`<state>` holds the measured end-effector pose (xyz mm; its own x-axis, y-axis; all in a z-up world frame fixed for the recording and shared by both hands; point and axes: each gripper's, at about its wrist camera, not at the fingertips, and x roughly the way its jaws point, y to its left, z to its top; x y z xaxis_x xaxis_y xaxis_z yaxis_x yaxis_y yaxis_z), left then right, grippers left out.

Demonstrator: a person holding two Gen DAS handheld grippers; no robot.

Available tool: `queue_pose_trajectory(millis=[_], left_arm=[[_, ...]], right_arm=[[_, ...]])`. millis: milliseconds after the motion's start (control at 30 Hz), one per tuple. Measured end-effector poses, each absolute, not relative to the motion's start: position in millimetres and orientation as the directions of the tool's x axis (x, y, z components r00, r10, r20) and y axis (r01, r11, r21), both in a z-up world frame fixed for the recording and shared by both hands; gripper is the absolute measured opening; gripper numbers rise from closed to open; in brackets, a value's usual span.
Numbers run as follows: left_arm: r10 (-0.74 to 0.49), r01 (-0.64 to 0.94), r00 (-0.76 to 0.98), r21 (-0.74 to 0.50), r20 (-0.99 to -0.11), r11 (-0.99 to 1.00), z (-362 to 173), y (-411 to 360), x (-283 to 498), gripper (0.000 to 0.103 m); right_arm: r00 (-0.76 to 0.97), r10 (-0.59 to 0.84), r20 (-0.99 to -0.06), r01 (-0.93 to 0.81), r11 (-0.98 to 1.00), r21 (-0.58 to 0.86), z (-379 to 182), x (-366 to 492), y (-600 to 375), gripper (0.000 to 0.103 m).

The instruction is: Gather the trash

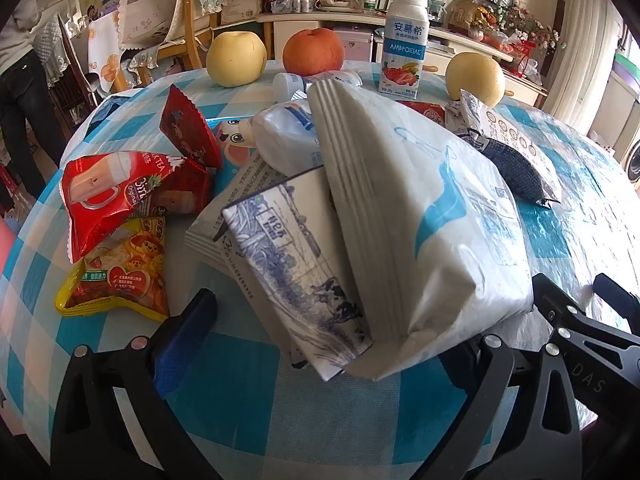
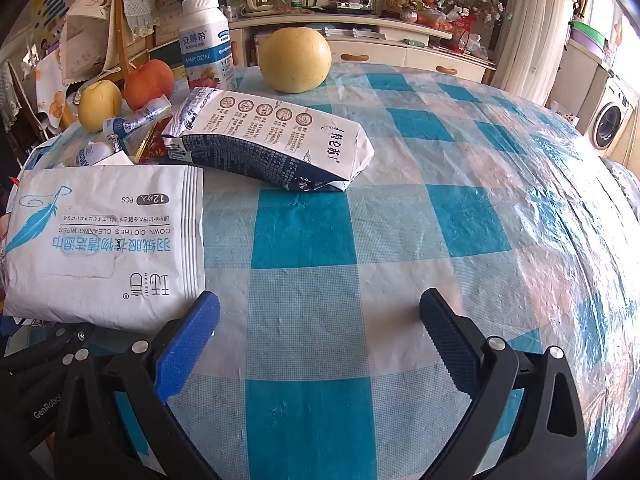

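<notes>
A long cream sideboard with wooden drawer handles [image 2: 352, 56] runs behind the table, its top crowded with bottles and flowers. Pale pleated curtains [image 2: 532, 40] glow with daylight at the right. A white front-loading washing machine [image 2: 610, 118] stands beyond, and a wooden chair draped in lace cloth [image 1: 192, 16], possibly two, stands at the left.

In the right wrist view, the white wipes pack [image 2: 104, 240] at left reads, upside down, "DOWN CLOTHES CLEANING WIPES", "12", "PCS" and "JUEYAN", beside Chinese characters. The gripper body [image 2: 44, 402] at lower left bears "GenRobot". In the left wrist view, the bottle [image 1: 404, 46] at upper centre reads "安慕希" and "AMBROSIAL". The red sachet [image 1: 132, 196] at left shows "TEA", "3in1" and "Original". The black gripper arm [image 1: 588, 376] at lower right carries the letters "DAS". Print on the carton [image 1: 304, 280] at centre is too small to read.
</notes>
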<state>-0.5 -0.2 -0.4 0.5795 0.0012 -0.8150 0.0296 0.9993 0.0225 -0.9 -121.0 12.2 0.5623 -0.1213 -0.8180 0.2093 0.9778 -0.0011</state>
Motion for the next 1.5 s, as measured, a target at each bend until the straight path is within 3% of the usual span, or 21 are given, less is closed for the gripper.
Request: queue_pose_trajectory(millis=[433,700,1000,1500], left_arm=[[-0.077,0.121,0.584,-0.007,-0.808,0.993,7.7,1.2,-49.8,0.099],[-0.102,0.168,0.643,0.01,-0.759,0.986,42.3,11.5,-91.1,0.099],[-0.11,0.18,0.762,0.045,-0.638,0.983,107.7,37.7,-141.1,0.099],[-0.092,0.143,0.867,0.068,-0.49,0.987,170.9,84.6,-204.1,0.099]], right_arm=[[0.532,-0.126,-0.837,0.223,0.975,-0.005,15.3,-33.9,-125.8,0.098],[0.579,-0.163,-0.798,0.279,0.96,0.006,36.7,-88.5,-128.1,0.098],[0.688,-0.19,-0.7,0.319,0.946,0.056,88.1,-148.6,-121.7,0.098],[0.809,-0.256,-0.529,0.275,0.96,-0.046,159.9,-225.2,-68.0,0.098]])
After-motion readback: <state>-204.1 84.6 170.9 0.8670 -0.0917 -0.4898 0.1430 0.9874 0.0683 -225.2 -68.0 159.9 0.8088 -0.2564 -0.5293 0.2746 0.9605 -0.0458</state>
